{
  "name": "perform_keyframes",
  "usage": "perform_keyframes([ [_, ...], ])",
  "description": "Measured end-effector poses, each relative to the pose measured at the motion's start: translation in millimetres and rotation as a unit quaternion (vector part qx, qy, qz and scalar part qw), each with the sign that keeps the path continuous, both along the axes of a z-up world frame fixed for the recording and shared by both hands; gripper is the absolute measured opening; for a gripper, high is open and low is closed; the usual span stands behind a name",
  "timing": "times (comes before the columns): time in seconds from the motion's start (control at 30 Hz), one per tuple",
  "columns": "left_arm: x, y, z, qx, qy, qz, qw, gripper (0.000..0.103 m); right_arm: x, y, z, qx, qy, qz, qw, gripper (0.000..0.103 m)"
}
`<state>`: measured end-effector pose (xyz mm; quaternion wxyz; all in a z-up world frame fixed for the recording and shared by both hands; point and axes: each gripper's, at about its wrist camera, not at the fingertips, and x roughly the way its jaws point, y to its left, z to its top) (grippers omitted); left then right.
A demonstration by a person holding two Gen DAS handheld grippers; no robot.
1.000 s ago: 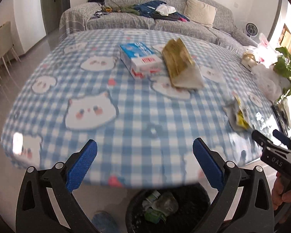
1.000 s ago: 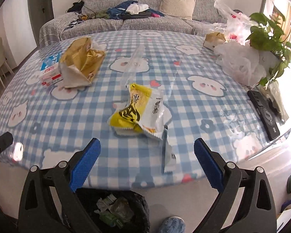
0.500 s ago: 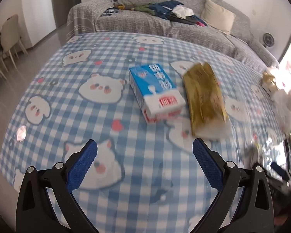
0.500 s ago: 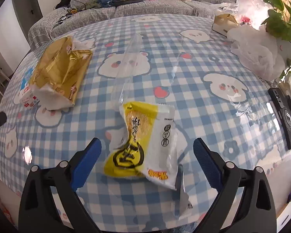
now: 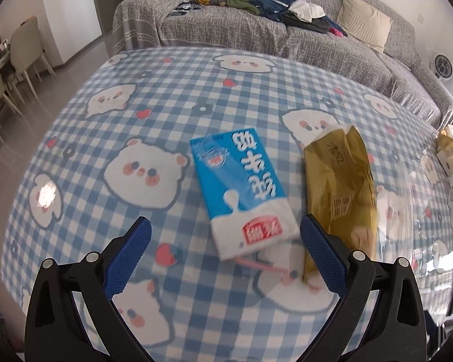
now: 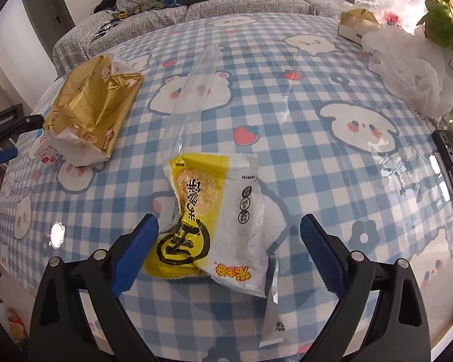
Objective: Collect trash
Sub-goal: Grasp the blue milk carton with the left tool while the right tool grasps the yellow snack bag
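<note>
Both grippers are sitting much closer in over the table than a second ago, and the black bin that was showing at the bottom of both views is gone from frame now. Left gripper is hanging with its fingers spread wide and nothing in them, lined up so the near end of the blue milk carton is sitting between the tips, low centre of the left view; I'm guessing that's the next grab. Carton is lying flat with a pink straw poking out under its near end, and the gold bag is lying just beside it on the right. Right gripper is also wide and empty, straddling the yellow snack wrapper in the lower middle of its view. A clear plastic sleeve is running up the frame from that wrapper, and a small silver wrapper is sitting at the table edge below it. As for containers, the gold bag's torn mouth is facing the right camera at upper left, but I can't tell if anything's inside. White plastic bags are piling at upper right, contents hidden.
</note>
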<state>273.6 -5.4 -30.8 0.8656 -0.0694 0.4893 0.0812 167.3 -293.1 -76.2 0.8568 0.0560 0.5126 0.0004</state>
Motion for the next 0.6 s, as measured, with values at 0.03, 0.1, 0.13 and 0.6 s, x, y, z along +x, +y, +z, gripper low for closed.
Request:
perform_keyframes([
  [0.03, 6, -2, -1, 0.003, 0.002, 0.001, 1.0000, 0.097, -1, 1, 2, -0.004, -0.002, 0.003, 1.000, 0.089],
  [0.1, 14, -4, -5, 0.005, 0.005, 0.000, 1.0000, 0.097, -2, 4, 4, -0.008, -0.005, 0.010, 1.000, 0.089],
  [0.13, 18, -6, -8, 0.010, 0.010, 0.000, 0.9999, 0.097, -2, 7, 4, -0.012, -0.007, 0.014, 1.000, 0.089],
  [0.6, 43, -5, -35, -0.012, 0.052, -0.031, 0.9981, 0.072, 19, 25, -9, -0.050, 0.003, 0.022, 0.999, 0.063],
])
